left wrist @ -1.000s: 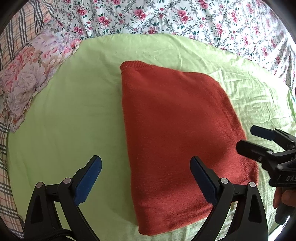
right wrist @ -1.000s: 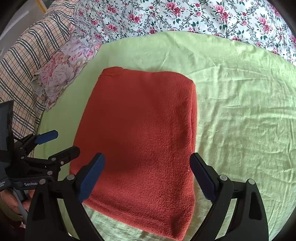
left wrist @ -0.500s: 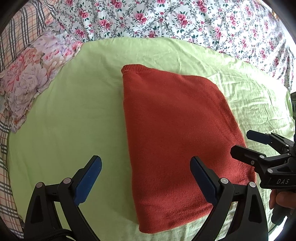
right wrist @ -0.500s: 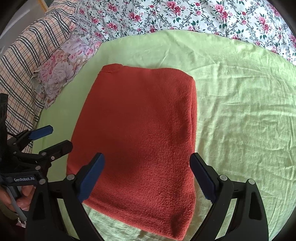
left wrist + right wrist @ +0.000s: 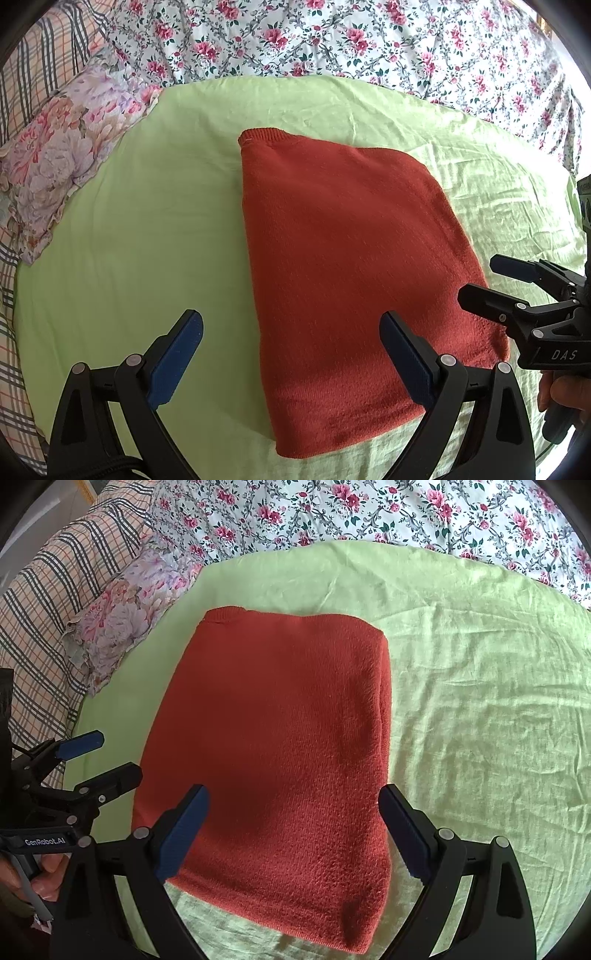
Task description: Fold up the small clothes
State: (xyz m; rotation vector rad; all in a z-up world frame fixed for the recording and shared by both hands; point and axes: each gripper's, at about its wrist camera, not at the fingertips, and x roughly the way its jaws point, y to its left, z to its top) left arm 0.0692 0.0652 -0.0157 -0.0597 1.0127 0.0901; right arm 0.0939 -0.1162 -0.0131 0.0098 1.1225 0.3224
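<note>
A rust-red knit garment [image 5: 347, 266] lies folded into a neat rectangle on a light green sheet [image 5: 129, 240]; it also shows in the right wrist view [image 5: 280, 746]. My left gripper [image 5: 291, 354] is open and empty, hovering above the garment's near left edge. My right gripper [image 5: 291, 830] is open and empty above the garment's near edge. The right gripper appears at the right of the left wrist view [image 5: 491, 280], beside the garment's right edge. The left gripper appears at the left of the right wrist view [image 5: 107, 757].
A floral pillow [image 5: 70, 147] lies at the left edge of the green sheet [image 5: 480, 701]. A flowered bedspread [image 5: 332, 40] runs along the back. A plaid blanket [image 5: 48, 602] lies at the far left.
Both grippers have drawn back and risen slightly from the garment, which looks a little smaller and farther. Both stay open. The garment has not moved.
</note>
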